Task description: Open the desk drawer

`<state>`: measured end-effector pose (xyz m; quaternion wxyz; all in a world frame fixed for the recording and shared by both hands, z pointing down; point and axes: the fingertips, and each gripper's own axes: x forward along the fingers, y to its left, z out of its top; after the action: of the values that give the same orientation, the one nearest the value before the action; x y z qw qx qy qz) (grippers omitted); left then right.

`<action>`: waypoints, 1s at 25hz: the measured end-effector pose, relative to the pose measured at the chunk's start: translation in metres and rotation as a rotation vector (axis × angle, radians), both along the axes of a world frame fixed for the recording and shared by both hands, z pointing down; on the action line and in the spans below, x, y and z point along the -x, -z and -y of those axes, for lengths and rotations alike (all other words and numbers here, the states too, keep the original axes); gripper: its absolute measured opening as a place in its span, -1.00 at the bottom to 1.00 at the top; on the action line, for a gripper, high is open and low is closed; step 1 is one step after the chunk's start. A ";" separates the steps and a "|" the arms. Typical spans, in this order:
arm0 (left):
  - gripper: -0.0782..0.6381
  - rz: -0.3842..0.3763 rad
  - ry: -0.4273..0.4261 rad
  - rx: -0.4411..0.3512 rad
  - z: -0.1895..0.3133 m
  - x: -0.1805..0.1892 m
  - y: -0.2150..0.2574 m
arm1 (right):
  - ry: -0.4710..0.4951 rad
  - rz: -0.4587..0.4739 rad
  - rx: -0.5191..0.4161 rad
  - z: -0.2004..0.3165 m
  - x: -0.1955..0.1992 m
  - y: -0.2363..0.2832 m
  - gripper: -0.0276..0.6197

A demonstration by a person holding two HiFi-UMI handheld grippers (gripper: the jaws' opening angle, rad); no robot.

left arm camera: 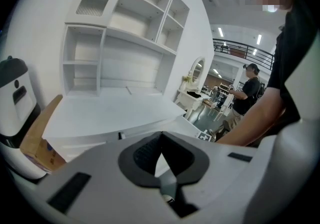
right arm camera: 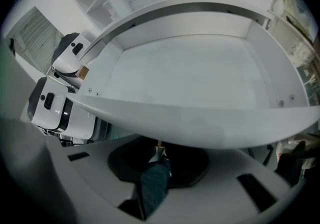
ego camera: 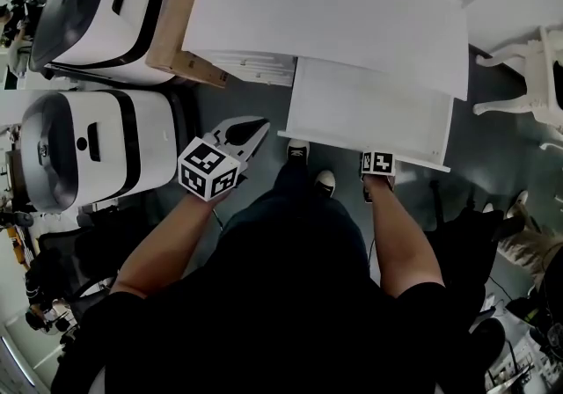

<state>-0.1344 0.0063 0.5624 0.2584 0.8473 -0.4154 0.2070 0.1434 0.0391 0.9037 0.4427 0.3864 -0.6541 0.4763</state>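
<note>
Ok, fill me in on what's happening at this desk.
A person stands at a white desk with a gripper in each hand. The right gripper appears to grip the front edge of the drawer, which is pulled well out and looks empty inside. The left gripper hangs off to the side, fingers together, holding nothing. Two white machines stand left of the desk.

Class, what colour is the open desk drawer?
The rectangular desk drawer is plain white; the right gripper view shows it best.
</note>
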 end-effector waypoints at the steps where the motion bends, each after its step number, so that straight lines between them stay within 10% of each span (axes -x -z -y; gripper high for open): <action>1: -0.76 0.000 -0.001 -0.001 -0.003 -0.001 0.000 | -0.003 0.001 -0.003 -0.001 0.000 0.000 -0.69; 25: -0.76 0.004 0.006 -0.002 -0.019 -0.012 0.002 | -0.028 0.004 0.004 0.001 -0.001 0.002 -0.68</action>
<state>-0.1228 0.0253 0.5602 0.2576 0.8459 -0.4186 0.2074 0.1448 0.0382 0.9022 0.4352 0.3937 -0.6486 0.4846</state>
